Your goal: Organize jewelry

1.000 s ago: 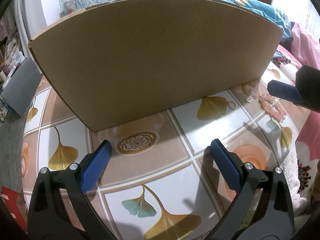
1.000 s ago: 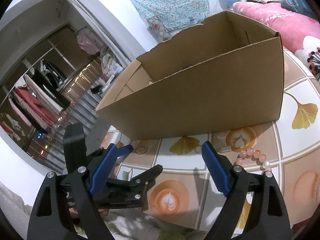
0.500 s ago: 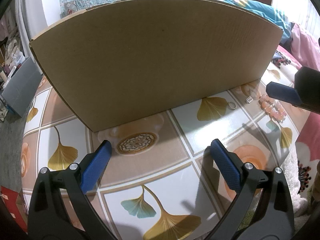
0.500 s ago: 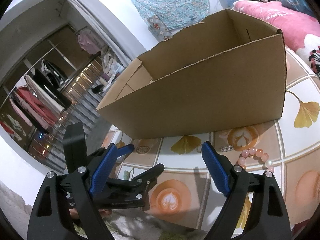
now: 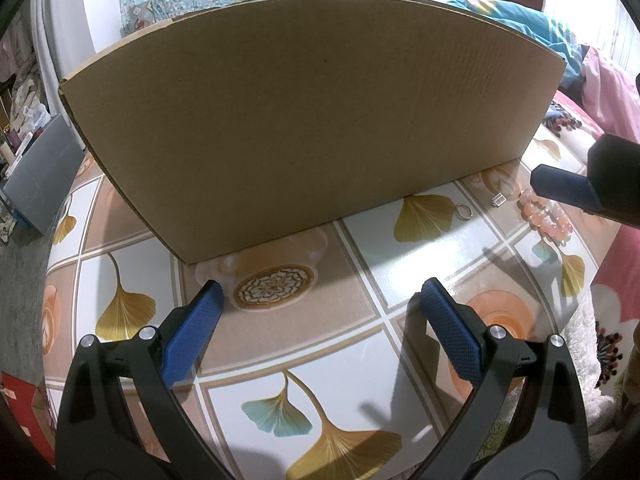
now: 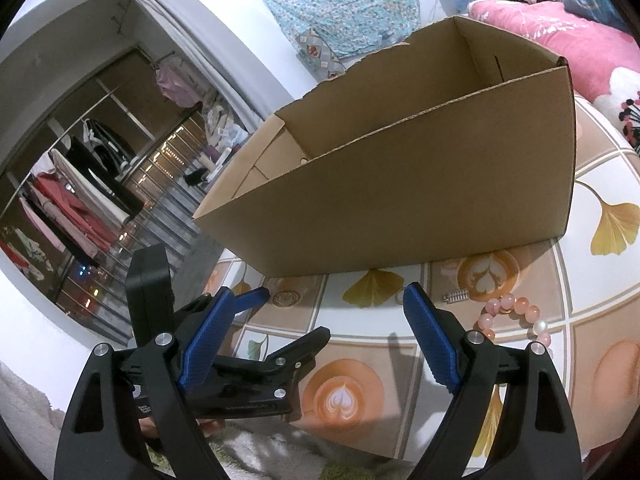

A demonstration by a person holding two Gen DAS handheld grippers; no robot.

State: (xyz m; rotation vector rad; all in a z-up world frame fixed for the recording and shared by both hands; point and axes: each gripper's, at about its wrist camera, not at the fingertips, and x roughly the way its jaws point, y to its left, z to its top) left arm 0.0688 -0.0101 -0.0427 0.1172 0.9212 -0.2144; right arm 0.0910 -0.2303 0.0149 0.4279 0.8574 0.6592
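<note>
Because the pink bead bracelet [image 6: 514, 318] lying on the patterned surface [image 5: 400, 272] just before the cardboard box [image 6: 400, 200] looks light, smooth and loosely strung, the released, empty right claw [image 6: 316, 330] should pinch across its beads, while the left claw [image 5: 320, 320] gapes unladen.

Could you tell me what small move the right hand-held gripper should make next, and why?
Probably ease the right hand-held gripper forward and down over the pink bead bracelet. Its jaws stand open and empty, and the bracelet lies loose on the table just past its right fingertip, in front of the open cardboard box. The small ring and clasp could follow.
</note>
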